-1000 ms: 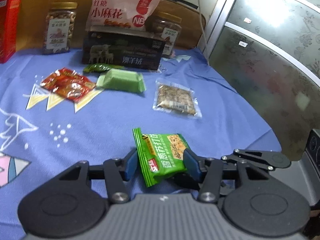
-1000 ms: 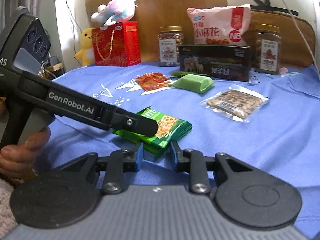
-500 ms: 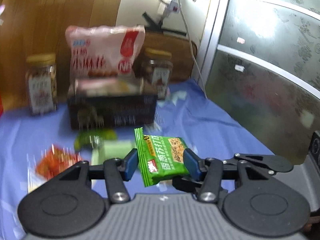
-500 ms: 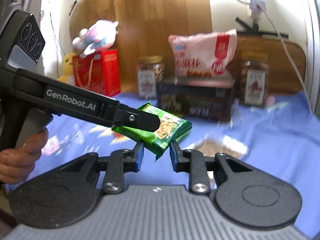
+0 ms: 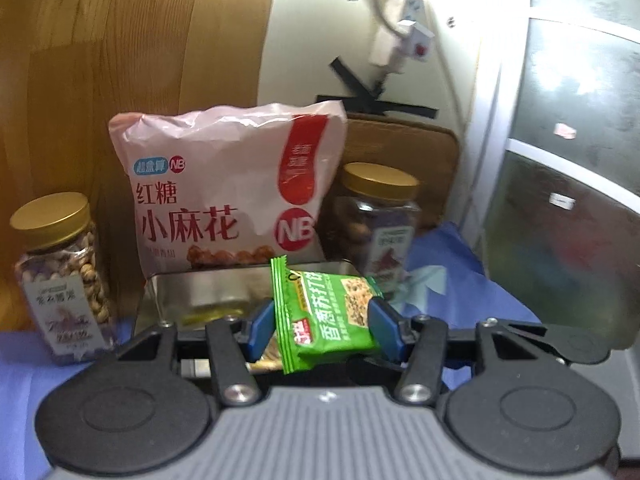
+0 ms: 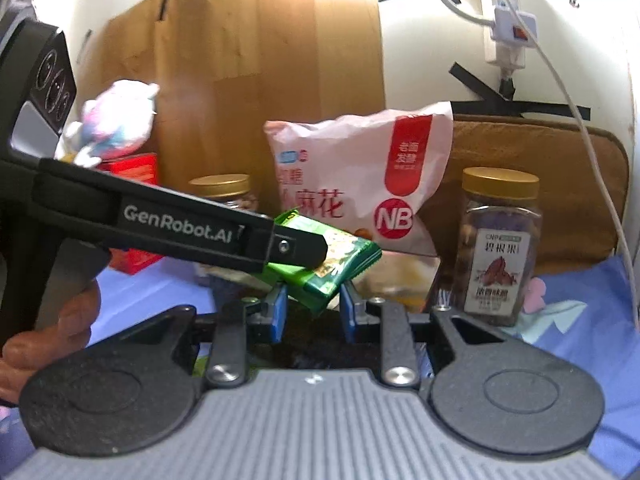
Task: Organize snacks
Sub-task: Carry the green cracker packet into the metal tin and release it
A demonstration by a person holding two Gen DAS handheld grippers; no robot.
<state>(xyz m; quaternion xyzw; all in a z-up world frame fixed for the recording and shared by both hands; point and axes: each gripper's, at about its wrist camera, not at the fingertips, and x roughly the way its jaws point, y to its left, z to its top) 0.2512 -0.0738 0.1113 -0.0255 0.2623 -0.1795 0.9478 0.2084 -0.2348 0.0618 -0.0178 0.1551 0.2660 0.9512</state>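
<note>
While clamped at both ends, green cracker packet (image 5: 328, 316) with red logo, crimped edge, left hand-held gripper (image 5: 322, 326) easing open, right hand-held gripper (image 6: 312, 304) narrow on its corner, above open metal tin (image 5: 208, 288).

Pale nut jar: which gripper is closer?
Left. The left gripper, jaws opening around the green packet, is just right of the pale nut jar; the right gripper sits farther right.

Daylight glares off the pale wall (image 6: 420, 60) above the pink snack bag (image 6: 360, 184), washing it out. Below the bag, foreground shapes sit in dim shadow. Everything looks softly blurred, and straight lines bow near the edges.
</note>
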